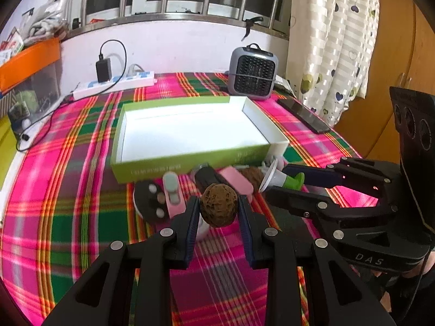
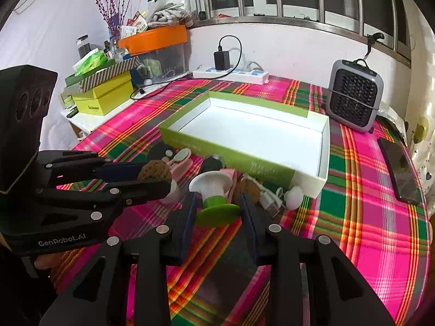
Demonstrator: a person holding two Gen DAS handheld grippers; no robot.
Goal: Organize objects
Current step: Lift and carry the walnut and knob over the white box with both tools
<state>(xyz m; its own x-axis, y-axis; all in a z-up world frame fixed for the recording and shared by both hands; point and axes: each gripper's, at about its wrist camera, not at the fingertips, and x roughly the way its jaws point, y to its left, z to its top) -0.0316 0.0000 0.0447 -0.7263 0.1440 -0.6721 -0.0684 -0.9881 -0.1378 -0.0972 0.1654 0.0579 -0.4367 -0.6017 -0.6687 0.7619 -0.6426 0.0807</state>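
Observation:
My left gripper is shut on a brown wrinkled walnut, lifted just above the plaid cloth; it shows from the side in the right wrist view as left gripper with the walnut. My right gripper is shut on a white and green spool-shaped piece, seen also as right gripper holding that piece. Behind both stands an open green box with a white inside, box. Before its front wall lie a black disc, pink pieces and a second walnut.
A grey mini heater stands at the back right, a black phone beside it near the table edge. A white power strip with a charger lies along the back wall. Stacked boxes crowd the left side. A white cable plug lies by the box corner.

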